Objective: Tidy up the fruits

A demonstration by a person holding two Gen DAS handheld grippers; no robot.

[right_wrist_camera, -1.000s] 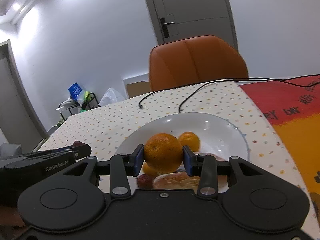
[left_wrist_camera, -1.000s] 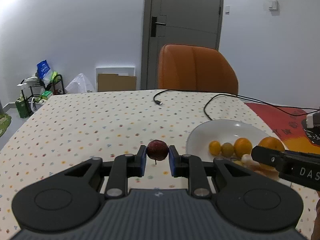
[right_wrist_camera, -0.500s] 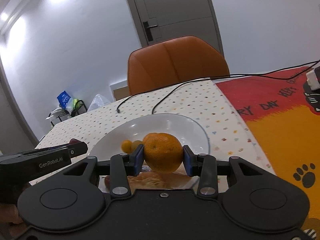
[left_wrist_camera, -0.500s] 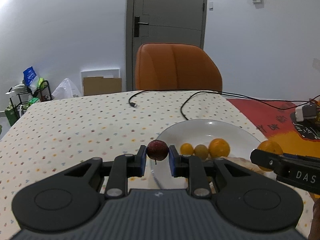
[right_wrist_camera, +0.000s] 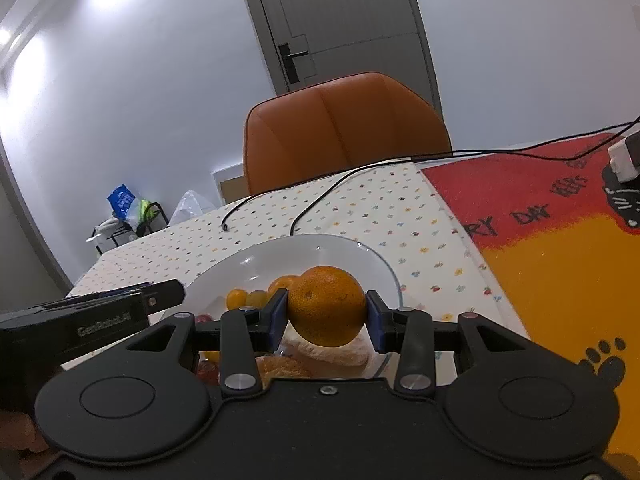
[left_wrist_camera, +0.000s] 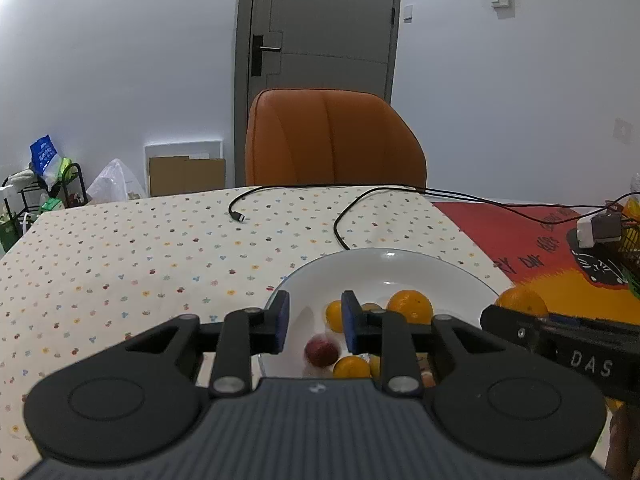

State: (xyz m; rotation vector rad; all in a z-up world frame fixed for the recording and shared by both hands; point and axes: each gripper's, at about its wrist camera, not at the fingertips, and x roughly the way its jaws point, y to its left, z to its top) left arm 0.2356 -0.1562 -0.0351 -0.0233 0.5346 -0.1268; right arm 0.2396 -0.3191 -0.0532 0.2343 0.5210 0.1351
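Note:
A white plate (left_wrist_camera: 404, 264) holds several small orange and yellow fruits (left_wrist_camera: 409, 305). A dark red plum (left_wrist_camera: 320, 353), blurred, sits low in the plate just below my left gripper (left_wrist_camera: 313, 322), which is open above the plate's left side. My right gripper (right_wrist_camera: 326, 316) is shut on a large orange (right_wrist_camera: 326, 306) above the same white plate (right_wrist_camera: 372, 264). That orange (left_wrist_camera: 520, 302) also shows at the right in the left wrist view. In the right wrist view the left gripper's finger (right_wrist_camera: 160, 294) reaches in from the left.
An orange chair (left_wrist_camera: 334, 140) stands behind the spotted tablecloth (left_wrist_camera: 140, 256). Black cables (left_wrist_camera: 348, 216) lie beyond the plate. A red and orange mat (right_wrist_camera: 560, 248) covers the table's right side, with a white plug (left_wrist_camera: 588, 232) and a basket at far right.
My left gripper opened and the plum dropped out of it into the plate. The right gripper still holds the orange and has shifted slightly over the plate.

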